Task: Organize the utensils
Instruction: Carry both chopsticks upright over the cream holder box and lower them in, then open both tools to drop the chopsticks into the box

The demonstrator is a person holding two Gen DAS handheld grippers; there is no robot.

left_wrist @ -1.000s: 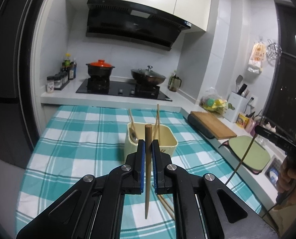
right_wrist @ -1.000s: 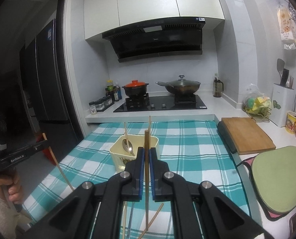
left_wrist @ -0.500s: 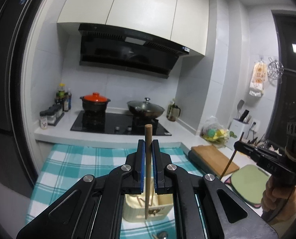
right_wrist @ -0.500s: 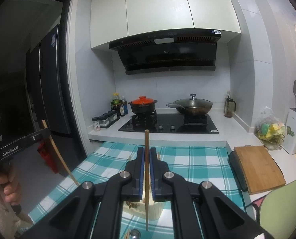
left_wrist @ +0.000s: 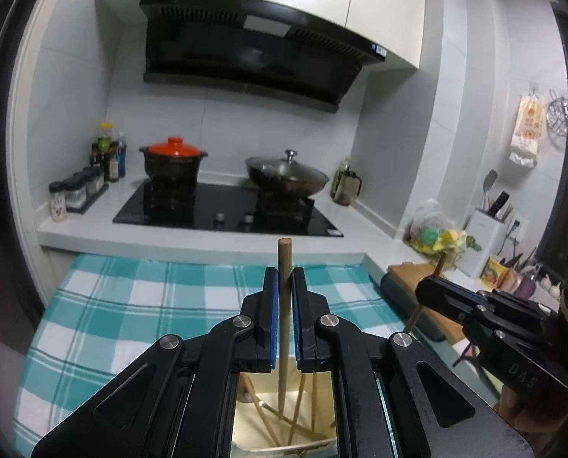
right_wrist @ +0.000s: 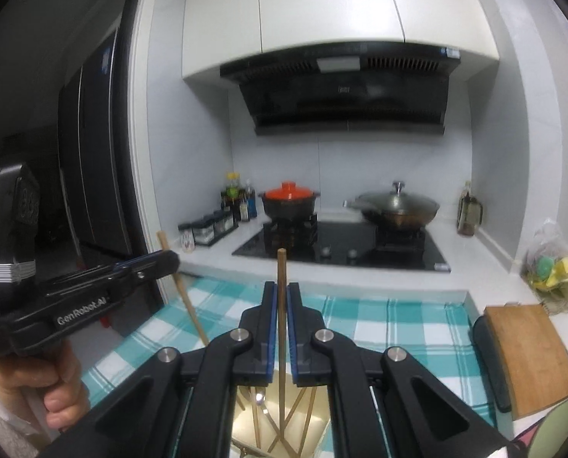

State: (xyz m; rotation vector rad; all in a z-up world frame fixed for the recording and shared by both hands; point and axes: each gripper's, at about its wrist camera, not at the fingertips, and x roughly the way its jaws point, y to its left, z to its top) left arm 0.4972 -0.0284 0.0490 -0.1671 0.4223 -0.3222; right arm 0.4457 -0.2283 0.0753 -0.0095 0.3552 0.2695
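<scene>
A wooden chopstick (left_wrist: 284, 305) stands upright at lower centre of the left wrist view, clamped between the blue pads of the left hand-held gripper (left_wrist: 283, 282), its lower end reaching down into a cream utensil holder (left_wrist: 253, 439) directly beneath. A second chopstick (right_wrist: 281, 305), thinner in the picture, is clamped the same way in the right hand-held gripper (right_wrist: 281, 290) at lower centre of the right wrist view, also hanging over the holder. Both grippers point forward and slightly downward, side by side over the teal checked cloth (left_wrist: 131, 305) covering the surface. At the left edge of the right wrist view, a person's hand (right_wrist: 51, 385) grips the handle of the left gripper, whose chopstick there slants toward the lower right. At the right edge of the left wrist view the right gripper juts in, its chopstick mostly hidden behind the black jaws. The holder is cut off by the frame's bottom edge and largely covered by the gripper bodies; several chopsticks and what seems a spoon (right_wrist: 260, 397) lean inside, their number hard to make out. Behind, in mid-frame, a stove (left_wrist: 226, 210) carries an orange-lidded pot (left_wrist: 173, 160) and a lidded wok (left_wrist: 288, 175). A wooden cutting board (right_wrist: 532, 351) lies at lower right.
</scene>
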